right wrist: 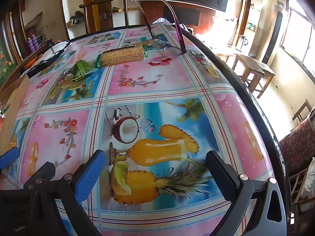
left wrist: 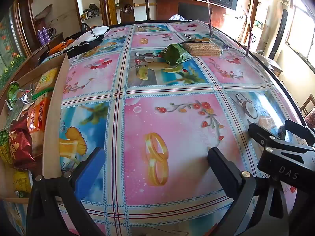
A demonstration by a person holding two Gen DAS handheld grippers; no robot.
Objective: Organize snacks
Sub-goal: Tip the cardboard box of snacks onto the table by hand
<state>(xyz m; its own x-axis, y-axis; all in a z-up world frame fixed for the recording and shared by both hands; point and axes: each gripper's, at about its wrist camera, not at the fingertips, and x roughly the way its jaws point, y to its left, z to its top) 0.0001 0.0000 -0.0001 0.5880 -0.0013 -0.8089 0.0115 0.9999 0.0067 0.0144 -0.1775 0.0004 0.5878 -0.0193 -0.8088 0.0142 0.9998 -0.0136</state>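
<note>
- The left gripper (left wrist: 155,161) hangs low over the table (left wrist: 177,90), jaws spread wide with nothing between them, above the printed gold rings on the oilcloth.
- The right gripper (right wrist: 155,164) sits just beside it on the right, jaws likewise spread and empty, over the printed pineapple and juice glass; its black body shows at the right edge of the left wrist view (left wrist: 283,151).
- Straight ahead of the left jaws, well apart from them on the far part of the table, lies a green pouch (left wrist: 174,56), crumpled and flat on the cloth.
- A wafer pack (left wrist: 202,49) lies touching or just behind the pouch, a little to its right; from the right wrist view the pack (right wrist: 123,56) is ahead and left of the jaws, with the pouch (right wrist: 82,69) further left.
- A pair of glasses (right wrist: 173,48) rests lenses-down past the wafer pack, its arms standing up, near the table's far right edge.
- Immediately left of the left jaws stands a cardboard box (left wrist: 53,118), its flap upright, with red, orange, yellow and green snack packs (left wrist: 29,122) piled inside.
- A black-and-white cloth (left wrist: 88,37) lies ahead and to the left, at the far left rim.
</note>
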